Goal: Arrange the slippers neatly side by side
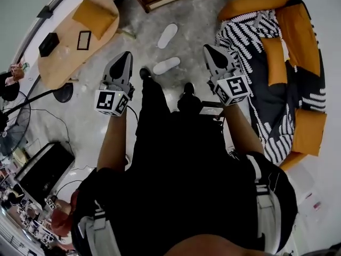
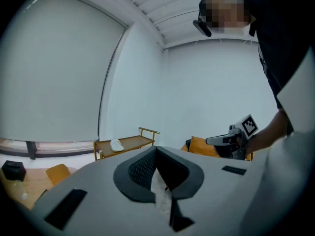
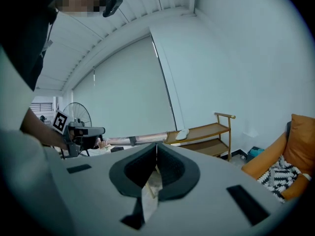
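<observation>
Jaws pressed together and empty, the left gripper (image 1: 124, 57) and right gripper (image 1: 209, 51) are held out level, seemingly poised to reach the near slipper (image 1: 167, 65) and far slipper (image 1: 167, 36), which lie askew and unpaired on the floor (image 1: 197, 15) ahead between them.

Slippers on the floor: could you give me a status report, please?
Left tool, right tool shut, empty. Far slipper, near slipper apart, unaligned. Shoe beside near slipper.
</observation>
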`<state>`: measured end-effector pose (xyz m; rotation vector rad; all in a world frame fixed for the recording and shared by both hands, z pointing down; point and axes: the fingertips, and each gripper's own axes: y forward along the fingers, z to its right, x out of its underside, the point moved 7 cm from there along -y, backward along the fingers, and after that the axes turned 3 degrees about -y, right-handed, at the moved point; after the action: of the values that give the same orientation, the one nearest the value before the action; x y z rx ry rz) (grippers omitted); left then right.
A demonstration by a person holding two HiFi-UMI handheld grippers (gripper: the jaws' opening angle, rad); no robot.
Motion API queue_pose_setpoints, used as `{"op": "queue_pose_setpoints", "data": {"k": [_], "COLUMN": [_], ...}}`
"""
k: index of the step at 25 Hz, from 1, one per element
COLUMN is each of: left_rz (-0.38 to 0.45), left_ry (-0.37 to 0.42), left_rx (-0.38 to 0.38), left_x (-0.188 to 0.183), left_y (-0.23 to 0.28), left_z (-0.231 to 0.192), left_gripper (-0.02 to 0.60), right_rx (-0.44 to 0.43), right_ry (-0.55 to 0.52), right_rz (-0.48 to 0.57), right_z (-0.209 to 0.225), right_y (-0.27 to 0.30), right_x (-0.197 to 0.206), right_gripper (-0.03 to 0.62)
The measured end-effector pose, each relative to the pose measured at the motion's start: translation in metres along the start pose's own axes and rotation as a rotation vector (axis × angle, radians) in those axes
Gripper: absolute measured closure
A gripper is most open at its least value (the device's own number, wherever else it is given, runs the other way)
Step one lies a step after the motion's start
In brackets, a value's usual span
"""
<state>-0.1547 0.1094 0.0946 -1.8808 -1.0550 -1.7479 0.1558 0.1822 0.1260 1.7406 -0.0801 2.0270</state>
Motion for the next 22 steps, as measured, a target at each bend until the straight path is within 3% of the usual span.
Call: {"op": "queue_pose_setpoints", "data": {"k": [4, 10, 13, 17, 22], "left_rz": [-0.044, -0.149, -0.202, -0.264, -0.345], "left_ry": [0.044, 0.173, 0.267, 0.376, 0.406], "left_rx": [0.101, 0.242, 0.300, 0.316, 0.320], "left_x": [0.008, 0.026, 0.048, 0.076, 0.133], "left_y": [0.031, 0.082, 0.107, 0.141, 0.177], "left_z": [-0.045, -0.107, -0.130, -0.150, -0.158], "left_gripper": [0.566, 0.566, 0.566, 0.566, 0.566], "right_rx": [0.102, 0.243, 0.241, 0.223, 0.179], "right_ry": [-0.006, 0.036, 0.017, -0.095, -0.144], "right_rz": [-0.027, -0.046, -0.091, -0.175, -0.231], "right_z": [-0.002, -0.005, -0.009, -0.006, 0.018], "right_y": [0.036, 0.091, 0.117, 0.153, 0.186], "right_x": [0.002, 0.019, 0.039, 0.064, 0.122], "right_gripper": [0.563, 0.563, 0.563, 0.563, 0.563]}}
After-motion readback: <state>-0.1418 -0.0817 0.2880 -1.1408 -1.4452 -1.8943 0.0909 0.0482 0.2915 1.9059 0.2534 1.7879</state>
